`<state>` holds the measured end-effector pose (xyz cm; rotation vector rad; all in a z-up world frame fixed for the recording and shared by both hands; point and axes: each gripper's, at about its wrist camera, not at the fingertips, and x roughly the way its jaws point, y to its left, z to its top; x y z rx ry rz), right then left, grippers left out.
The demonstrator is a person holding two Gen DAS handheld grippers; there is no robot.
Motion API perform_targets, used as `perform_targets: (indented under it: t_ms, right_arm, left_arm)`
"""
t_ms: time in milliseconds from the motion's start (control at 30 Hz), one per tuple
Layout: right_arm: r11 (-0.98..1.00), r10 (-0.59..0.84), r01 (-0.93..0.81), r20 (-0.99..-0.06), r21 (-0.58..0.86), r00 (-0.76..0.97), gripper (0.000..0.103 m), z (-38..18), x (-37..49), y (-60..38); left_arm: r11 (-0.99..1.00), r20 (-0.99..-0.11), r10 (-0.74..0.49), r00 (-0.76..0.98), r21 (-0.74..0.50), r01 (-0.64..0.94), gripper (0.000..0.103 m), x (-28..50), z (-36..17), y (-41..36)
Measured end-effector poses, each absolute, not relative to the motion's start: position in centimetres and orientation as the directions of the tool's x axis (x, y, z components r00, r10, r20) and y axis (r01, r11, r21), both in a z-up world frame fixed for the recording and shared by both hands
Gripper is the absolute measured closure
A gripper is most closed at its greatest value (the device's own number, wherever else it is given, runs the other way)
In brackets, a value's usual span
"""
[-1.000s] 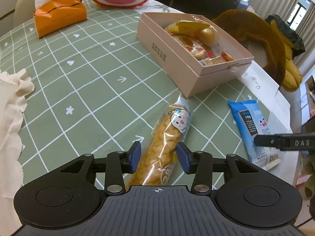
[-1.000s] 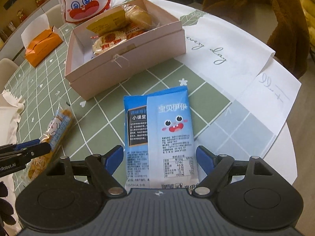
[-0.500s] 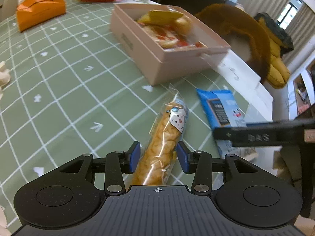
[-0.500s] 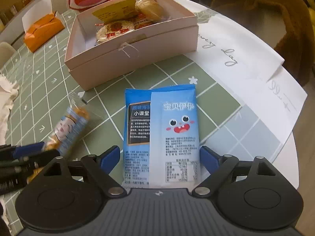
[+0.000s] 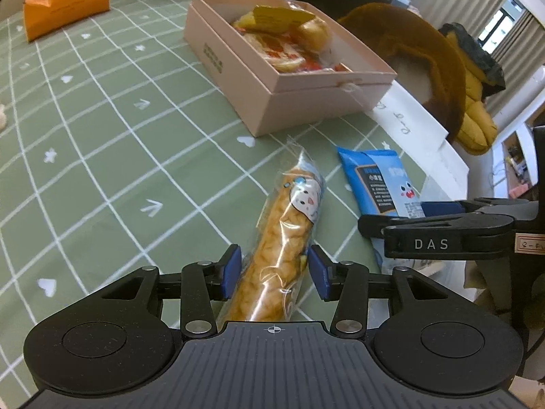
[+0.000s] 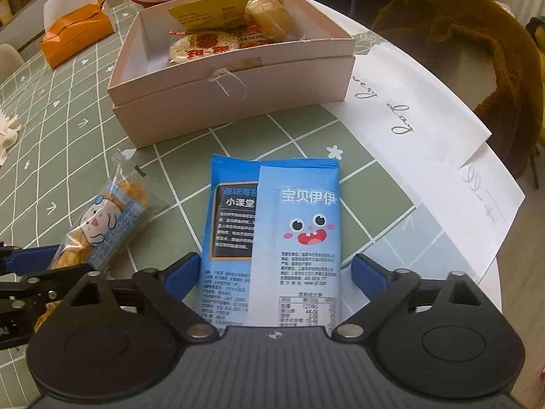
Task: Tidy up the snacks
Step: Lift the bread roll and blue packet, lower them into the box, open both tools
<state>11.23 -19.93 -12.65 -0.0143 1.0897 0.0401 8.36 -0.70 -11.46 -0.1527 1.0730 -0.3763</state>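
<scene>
Only the right wrist view shows the blue packet's [image 6: 272, 238] print; it lies between the right gripper's [image 6: 276, 272] open fingers, untouched. The left gripper's [image 5: 274, 271] fingers, just opening, straddle the twist snack [image 5: 286, 238] without gripping.

Setting: a home dining or living room; round tabletop [image 6: 391, 156] under a sage-green cloth with white grid lines, hearts and stars; orange paper tissue box [image 5: 64, 3] with a white tissue sticking out at the far side; open pale pink cardboard box [image 6: 231, 102] holding wrapped pastries; brown fleece garment [image 6: 477, 68] draped over a chair back beside the tabletop; yellow plush cushion [image 5: 477, 126] behind it; window with pale curtains [image 5: 490, 6] in the background; white-backed dining chair [image 6: 10, 61] at the far edge.
</scene>
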Motion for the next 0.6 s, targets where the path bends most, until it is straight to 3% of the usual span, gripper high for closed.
perform_targets:
  t_ms: [600]
  right_arm:
    - [0.998,0.067,-0.04,-0.842,0.054,0.535,0.018,-10.4,8.6,-24.6]
  left_arm:
    - [0.965,-0.871,-0.247,0.425,-0.183,0.186,0.058,7.8,-11.3,-3.7]
